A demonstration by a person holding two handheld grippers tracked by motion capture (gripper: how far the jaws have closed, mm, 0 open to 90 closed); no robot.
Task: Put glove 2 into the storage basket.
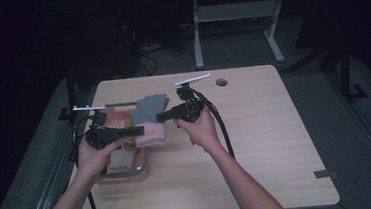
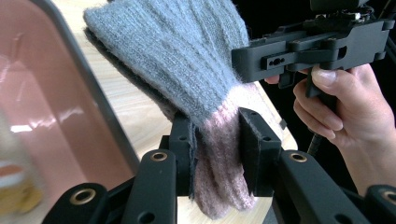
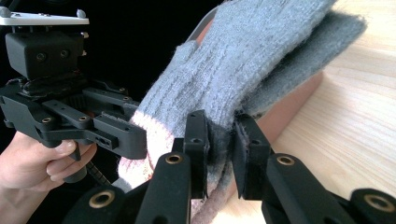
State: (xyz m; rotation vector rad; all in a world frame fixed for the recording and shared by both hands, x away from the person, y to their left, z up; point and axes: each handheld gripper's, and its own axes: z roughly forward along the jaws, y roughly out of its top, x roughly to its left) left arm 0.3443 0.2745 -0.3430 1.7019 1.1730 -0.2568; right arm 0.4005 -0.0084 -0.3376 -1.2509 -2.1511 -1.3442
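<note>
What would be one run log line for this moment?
left gripper: shut on pink cuff of glove | right gripper: shut on grey part | pink tray: beside

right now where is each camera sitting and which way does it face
High view: fixed above the person's side, looking forward and down on the table; both forearms, left gripper and right gripper show.
Left gripper view: rides the left gripper, looking along its jaws shut on the knit glove; the other hand shows.
Right gripper view: rides the right gripper, jaws shut on the glove's grey part.
All three share the glove and the pink tray.
</note>
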